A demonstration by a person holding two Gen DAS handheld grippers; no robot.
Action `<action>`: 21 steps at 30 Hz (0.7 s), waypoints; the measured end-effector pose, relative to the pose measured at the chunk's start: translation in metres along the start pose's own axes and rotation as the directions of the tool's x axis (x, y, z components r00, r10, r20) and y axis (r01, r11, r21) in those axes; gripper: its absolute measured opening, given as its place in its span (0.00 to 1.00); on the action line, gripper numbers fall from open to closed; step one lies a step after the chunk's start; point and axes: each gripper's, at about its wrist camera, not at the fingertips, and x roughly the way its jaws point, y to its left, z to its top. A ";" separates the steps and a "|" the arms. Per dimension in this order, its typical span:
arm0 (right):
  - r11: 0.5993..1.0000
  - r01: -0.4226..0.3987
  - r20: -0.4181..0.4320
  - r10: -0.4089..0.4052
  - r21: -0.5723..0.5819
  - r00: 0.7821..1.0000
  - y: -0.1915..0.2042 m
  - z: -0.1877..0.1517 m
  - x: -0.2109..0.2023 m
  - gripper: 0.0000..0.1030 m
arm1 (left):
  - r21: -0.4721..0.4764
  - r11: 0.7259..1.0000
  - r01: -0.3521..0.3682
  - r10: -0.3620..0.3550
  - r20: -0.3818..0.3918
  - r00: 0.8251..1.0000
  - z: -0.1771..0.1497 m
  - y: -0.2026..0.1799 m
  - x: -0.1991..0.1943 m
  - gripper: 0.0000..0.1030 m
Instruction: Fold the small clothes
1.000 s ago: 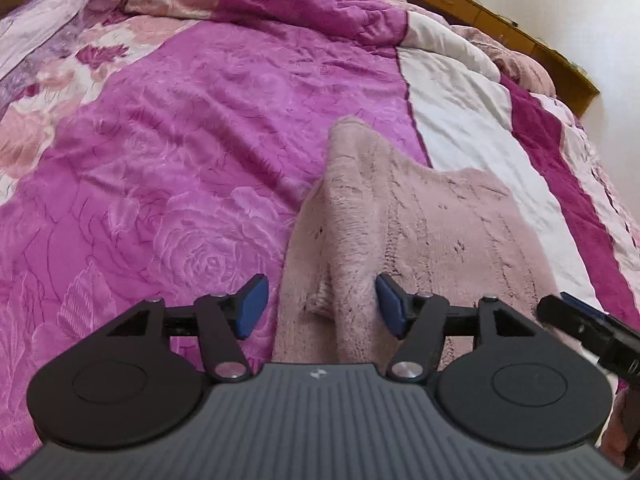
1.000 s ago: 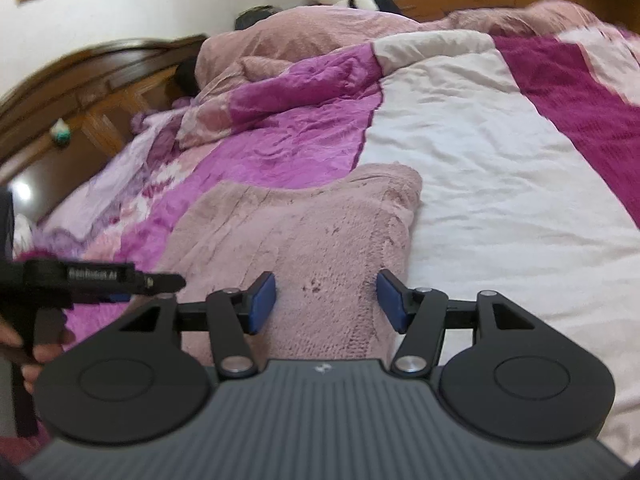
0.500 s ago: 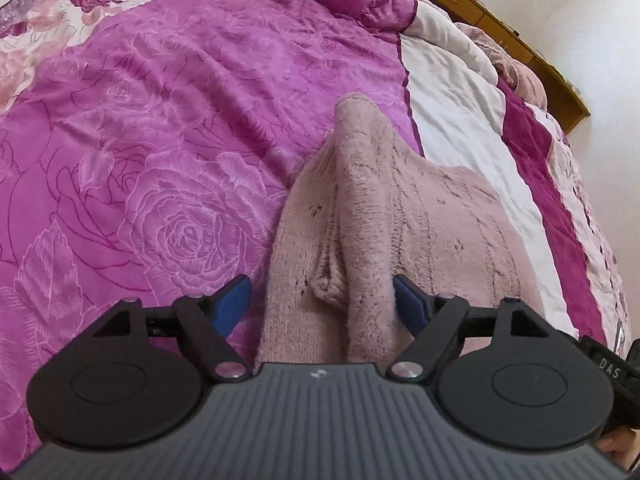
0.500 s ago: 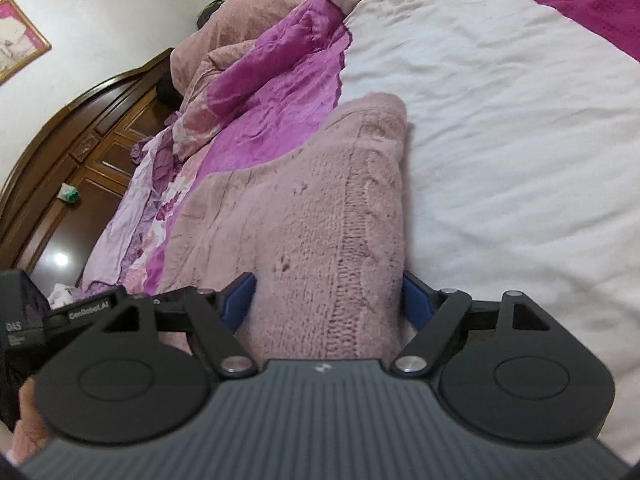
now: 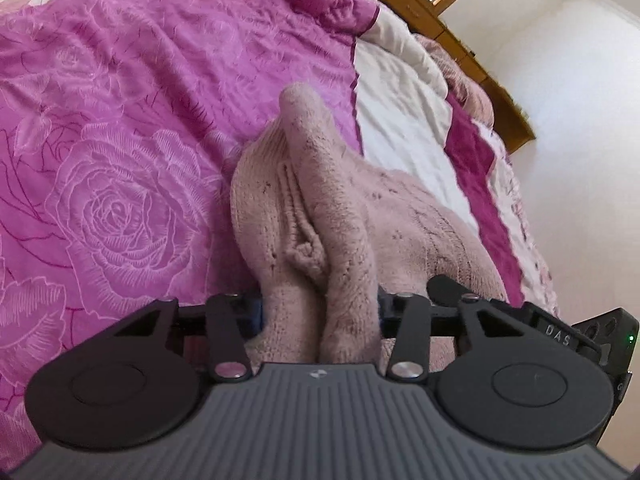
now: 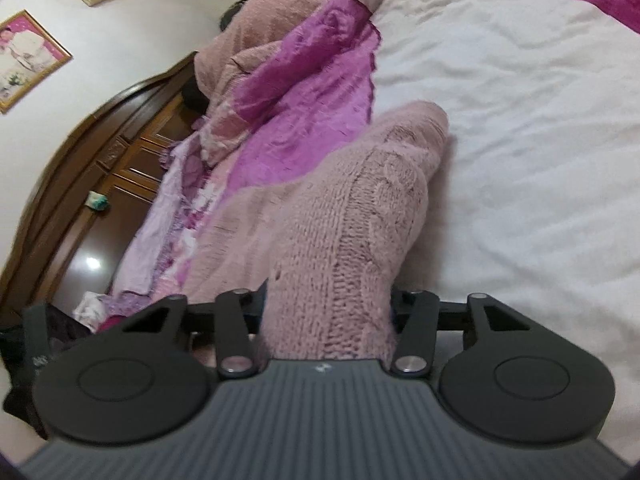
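A dusty-pink knitted garment [image 5: 320, 208] lies on the bed. My left gripper [image 5: 319, 312] is shut on its near left edge, and bunched knit fills the gap between the jaws. My right gripper [image 6: 328, 312] is shut on the near right edge of the same garment [image 6: 360, 208], which rises in a lifted fold toward the camera. The fingertips of both grippers are mostly buried in the knit. The right gripper's body [image 5: 560, 332] shows at the right edge of the left wrist view.
The bed has a magenta rose-patterned quilt [image 5: 120, 180] on the left and a white panel [image 6: 520, 120] on the right. A dark wooden headboard [image 6: 100, 160] and piled bedding [image 6: 280, 40] stand at the far end. A wooden ledge [image 5: 460, 40] runs under the window.
Both grippers moved forward onto the garment's near edge and closed on it. The edge is now lifted and bunched, and both views have tilted upward.
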 end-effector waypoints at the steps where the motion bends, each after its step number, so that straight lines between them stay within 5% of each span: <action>1: 0.999 -0.027 -0.003 0.027 0.018 1.000 0.005 0.009 -0.004 0.48 | -0.006 1.000 -0.004 0.004 0.010 1.000 0.000 -0.003 -0.002 0.47; 10: 0.998 -0.060 0.063 0.060 -0.006 0.996 0.017 0.051 -0.064 0.47 | 0.000 0.995 0.103 -0.102 0.062 0.993 -0.003 -0.060 -0.015 0.45; 17: 1.000 0.000 0.070 0.000 0.004 0.998 -0.022 0.047 -0.122 0.47 | 0.007 0.985 0.175 -0.175 -0.030 0.984 -0.036 -0.106 -0.001 0.45; 21: 0.995 0.083 0.012 -0.083 0.056 0.996 -0.060 0.031 -0.128 0.47 | 0.056 0.990 0.129 -0.124 -0.099 0.987 -0.061 -0.120 0.019 0.45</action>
